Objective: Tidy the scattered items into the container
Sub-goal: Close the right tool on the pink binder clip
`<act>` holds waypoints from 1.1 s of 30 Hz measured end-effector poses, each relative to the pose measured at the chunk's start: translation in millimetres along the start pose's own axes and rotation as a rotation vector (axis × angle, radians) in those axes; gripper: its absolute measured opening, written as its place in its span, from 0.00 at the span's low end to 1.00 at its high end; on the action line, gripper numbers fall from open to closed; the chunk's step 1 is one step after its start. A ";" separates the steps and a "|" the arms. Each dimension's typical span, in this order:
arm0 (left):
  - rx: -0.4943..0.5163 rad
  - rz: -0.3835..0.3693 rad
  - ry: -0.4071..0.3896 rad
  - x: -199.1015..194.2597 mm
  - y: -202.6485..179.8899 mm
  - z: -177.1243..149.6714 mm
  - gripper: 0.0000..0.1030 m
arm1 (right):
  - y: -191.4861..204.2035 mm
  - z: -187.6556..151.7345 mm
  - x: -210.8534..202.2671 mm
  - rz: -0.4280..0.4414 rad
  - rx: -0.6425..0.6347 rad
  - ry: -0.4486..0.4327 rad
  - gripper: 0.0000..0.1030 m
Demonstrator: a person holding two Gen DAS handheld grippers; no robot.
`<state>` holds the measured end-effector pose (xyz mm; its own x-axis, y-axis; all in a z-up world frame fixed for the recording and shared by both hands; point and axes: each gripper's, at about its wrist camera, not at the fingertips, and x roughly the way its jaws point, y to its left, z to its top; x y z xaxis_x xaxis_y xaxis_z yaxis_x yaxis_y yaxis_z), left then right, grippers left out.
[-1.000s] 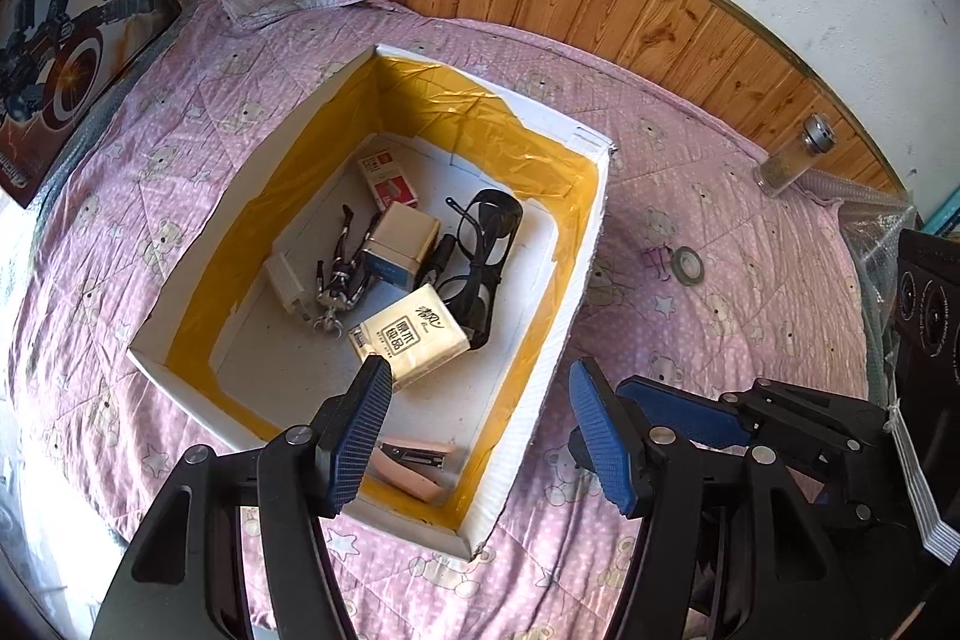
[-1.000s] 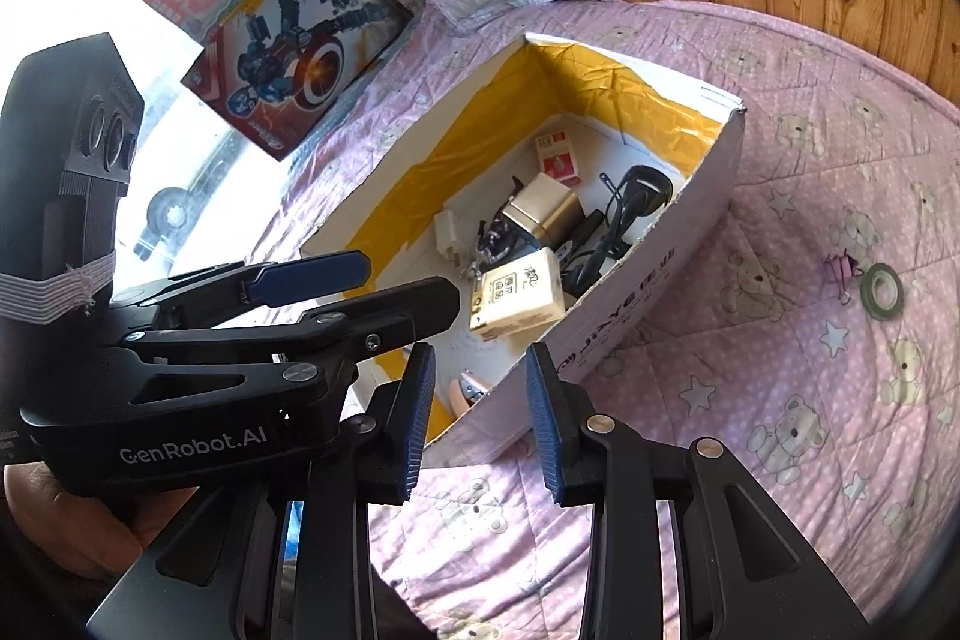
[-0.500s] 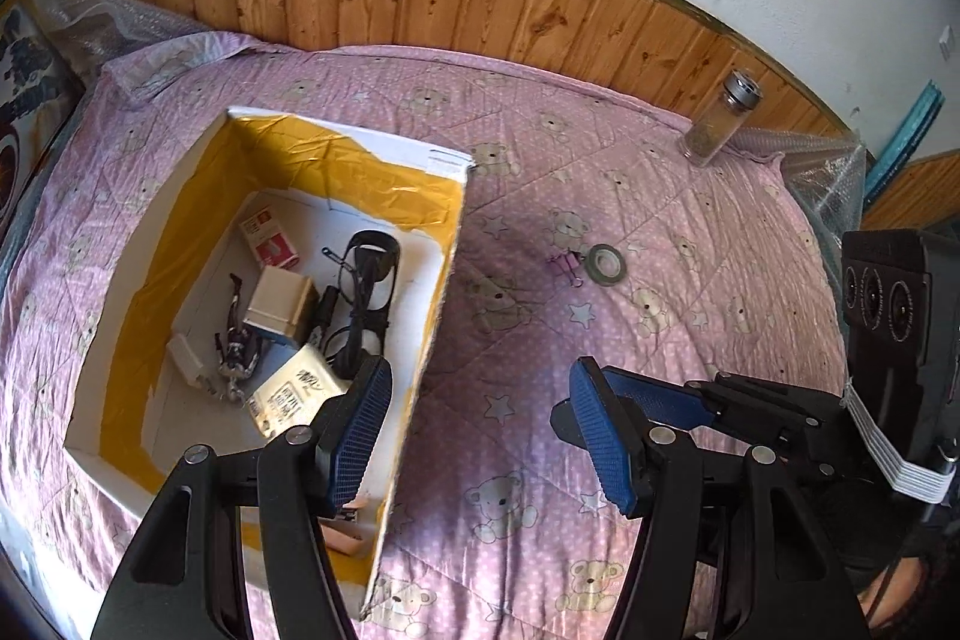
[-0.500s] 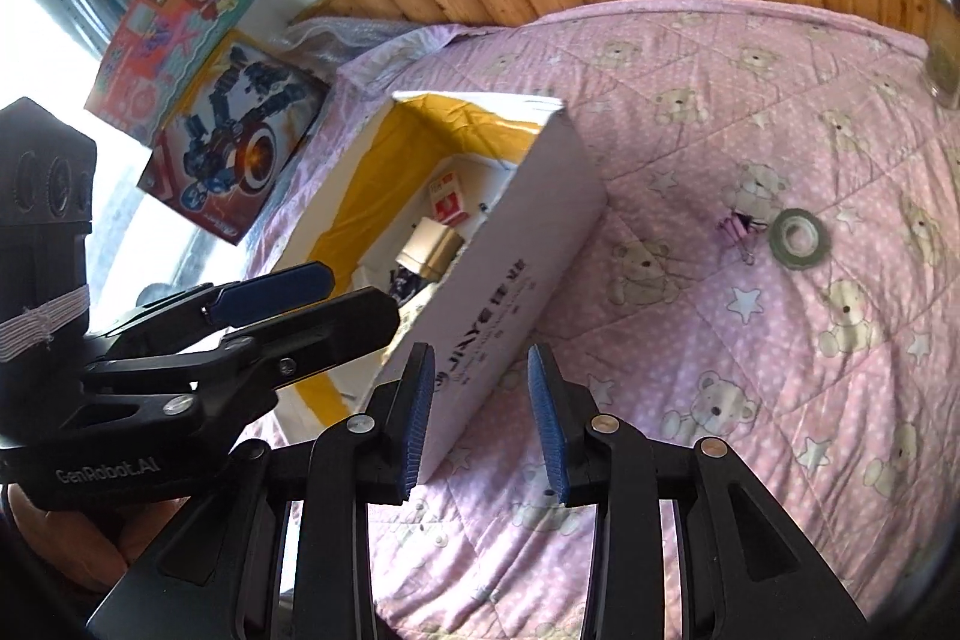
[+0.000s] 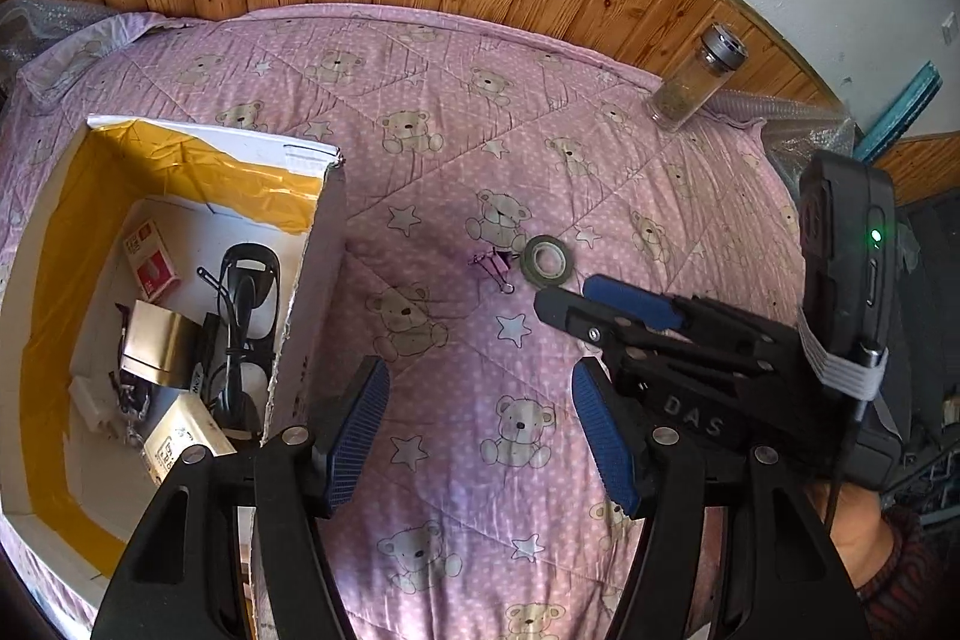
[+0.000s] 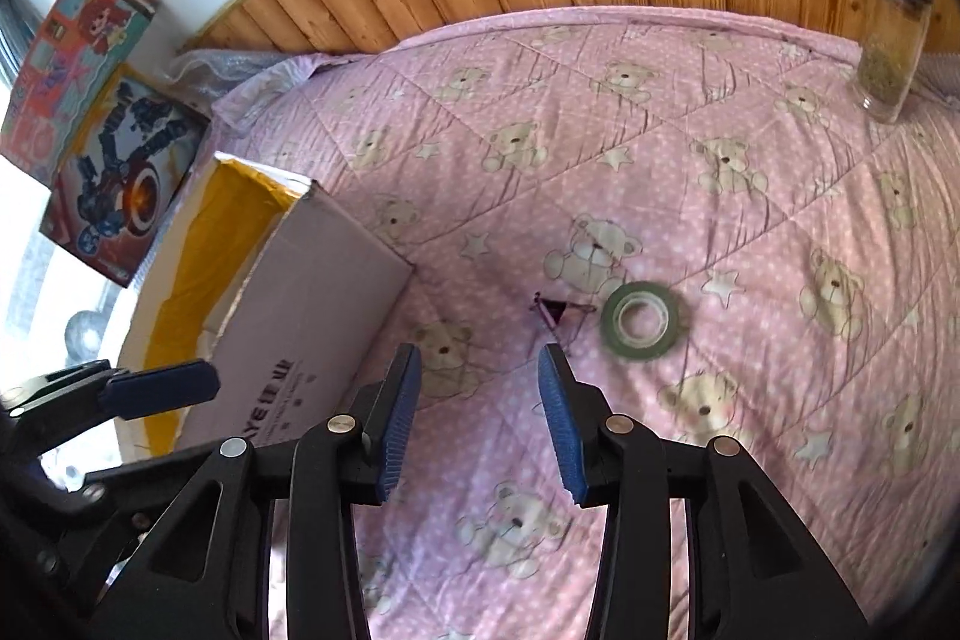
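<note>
We hold the right gripper and left gripper spread and empty, aimed at the purple binder clip beside the tape roll, both outside the cardboard box.

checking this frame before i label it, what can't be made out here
- Left wrist view: the white cardboard box has its near corner hidden behind the left tool.
- Right wrist view: the box's contents are hidden by its own side wall.
- Right wrist view: the small purple binder clip is too blurred for detail.
- Right wrist view: the glass jar is cut by the lens edge.
</note>
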<state>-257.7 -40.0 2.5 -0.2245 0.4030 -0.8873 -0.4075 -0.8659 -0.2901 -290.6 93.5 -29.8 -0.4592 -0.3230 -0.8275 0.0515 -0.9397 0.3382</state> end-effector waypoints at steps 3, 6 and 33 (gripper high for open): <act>-0.007 -0.003 0.019 8.2 0.6 1.5 0.63 | -7.2 8.6 24.9 -0.031 -0.048 0.025 0.42; -0.019 -0.004 0.038 17.6 1.5 5.1 0.63 | -10.9 12.8 47.8 -0.055 -0.098 0.052 0.42; -0.032 -0.025 0.093 78.4 -10.9 51.6 0.63 | -61.4 -4.4 57.2 0.101 0.081 0.052 0.04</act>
<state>-316.5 16.3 -45.3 -0.1306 0.3968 -0.9086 -0.3830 -0.8655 -0.3229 -316.1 132.3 -99.8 -0.4088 -0.4229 -0.8087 0.0227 -0.8906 0.4542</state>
